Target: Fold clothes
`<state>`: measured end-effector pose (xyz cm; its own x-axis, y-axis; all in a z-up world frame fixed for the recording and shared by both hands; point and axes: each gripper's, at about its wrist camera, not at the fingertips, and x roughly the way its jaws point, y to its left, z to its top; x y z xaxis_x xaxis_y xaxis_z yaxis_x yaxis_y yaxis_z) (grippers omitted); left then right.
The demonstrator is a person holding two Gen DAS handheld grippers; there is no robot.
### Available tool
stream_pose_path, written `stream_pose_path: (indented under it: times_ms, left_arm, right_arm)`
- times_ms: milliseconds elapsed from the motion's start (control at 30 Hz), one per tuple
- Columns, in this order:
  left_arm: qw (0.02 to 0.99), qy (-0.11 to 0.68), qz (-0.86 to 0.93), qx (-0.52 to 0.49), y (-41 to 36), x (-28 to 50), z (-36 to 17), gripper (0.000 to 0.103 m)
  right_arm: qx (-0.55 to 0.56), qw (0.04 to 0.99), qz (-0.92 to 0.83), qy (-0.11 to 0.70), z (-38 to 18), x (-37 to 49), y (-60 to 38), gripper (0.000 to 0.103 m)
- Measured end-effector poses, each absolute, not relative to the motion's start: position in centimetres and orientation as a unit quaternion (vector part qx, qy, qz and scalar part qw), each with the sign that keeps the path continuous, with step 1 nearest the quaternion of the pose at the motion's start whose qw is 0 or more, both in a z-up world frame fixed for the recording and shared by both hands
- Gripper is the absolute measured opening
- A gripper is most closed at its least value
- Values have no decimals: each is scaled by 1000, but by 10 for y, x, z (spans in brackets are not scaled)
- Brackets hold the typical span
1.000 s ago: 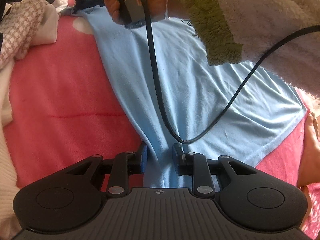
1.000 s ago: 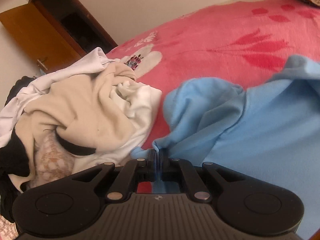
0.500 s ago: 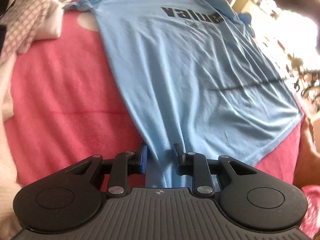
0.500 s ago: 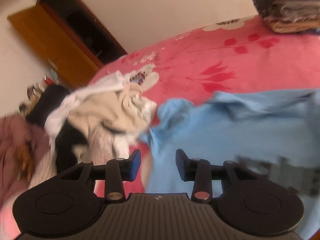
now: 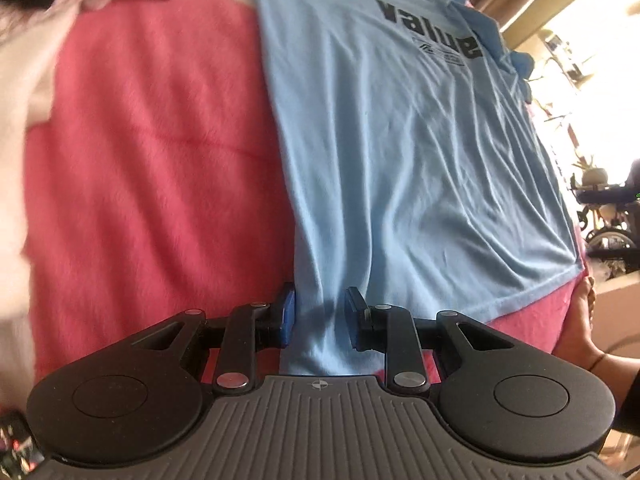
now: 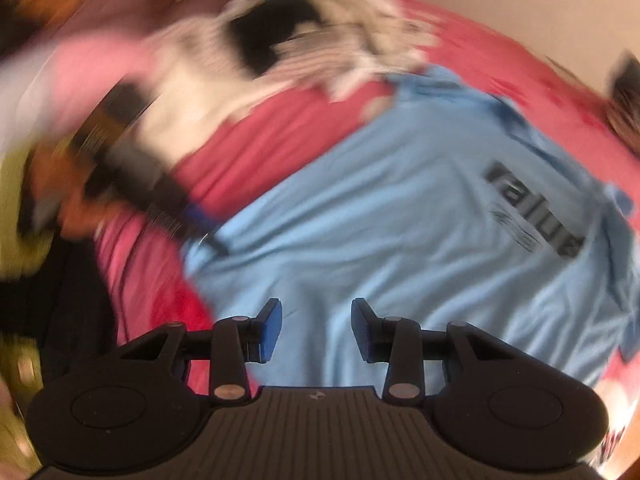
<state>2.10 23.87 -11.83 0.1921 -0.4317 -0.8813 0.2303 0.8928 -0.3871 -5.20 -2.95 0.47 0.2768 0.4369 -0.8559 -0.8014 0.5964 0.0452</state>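
A light blue T-shirt with black "value" print lies spread flat on the pink bedcover. My left gripper sits at the shirt's near left hem corner, open, with the fabric running between its blue pads without being pinched. In the right wrist view the same T-shirt fills the middle, and my right gripper hovers open over its lower part with nothing held. That view is blurred by motion. The left gripper shows there as a dark smear at the shirt's left corner.
A heap of white, beige, checked and black clothes lies beyond the shirt on the left, its edge also in the left wrist view. A person's bare foot rests at the bed's right edge. Bright room clutter lies past the bed.
My right gripper opened, let go of the shirt's sleeve, and swung back toward the shirt's lower part. The right hand and cable left the left view. The left gripper stayed at the hem.
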Motion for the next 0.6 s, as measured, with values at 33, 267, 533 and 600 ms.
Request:
stream_pose_path:
  times_ms: [33,267,533,600]
  left_arm:
    - [765,602,-212,-87,239,19,-118,22]
    - [764,615,-189,-56,236,4,-115,16]
    - [760,614,-168,-128,251,6,-116,2]
    - [759,612,-162,-150,257,6,-115,2]
  right_arm:
    - [-217,771,413,434,1,-63,-23,41]
    - [-290,758,461,359,-43,-113,23,39]
    - [-391,753,435,302,-89,-142,34,37]
    - [-402,751,428,301,-98,-140,32,37]
